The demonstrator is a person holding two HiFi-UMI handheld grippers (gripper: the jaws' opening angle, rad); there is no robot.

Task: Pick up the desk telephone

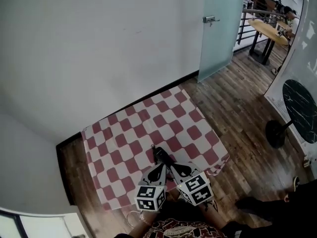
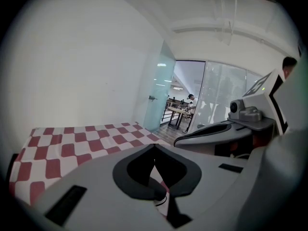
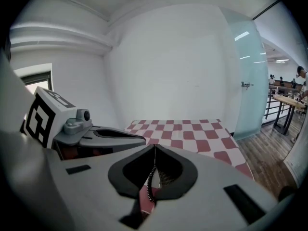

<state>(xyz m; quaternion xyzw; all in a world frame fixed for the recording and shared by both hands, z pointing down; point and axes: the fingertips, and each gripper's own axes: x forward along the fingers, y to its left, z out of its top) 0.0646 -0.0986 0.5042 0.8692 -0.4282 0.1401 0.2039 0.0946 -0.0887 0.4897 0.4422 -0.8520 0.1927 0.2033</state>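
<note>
A small black shape, which I take for the desk telephone (image 1: 159,155), lies on the red-and-white checked table (image 1: 124,133) near its front edge. Most of it is hidden under the grippers. Its coiled cord (image 3: 149,183) shows through the gap behind the right jaws, and a thin cord (image 2: 162,200) shows under the left ones. My left gripper (image 1: 160,165) and right gripper (image 1: 173,167) sit side by side just behind the black shape, both pointing at it. Each pair of jaws is shut tip to tip, left gripper (image 2: 154,145) and right gripper (image 3: 154,146), with nothing between them.
The checked table stands in a corner against white walls. A frosted glass door (image 1: 218,29) is at the far right, and wooden floor (image 1: 237,108) runs along the table's right side. A round black table (image 1: 299,104) stands at the right, with a wooden table (image 1: 270,29) and people beyond.
</note>
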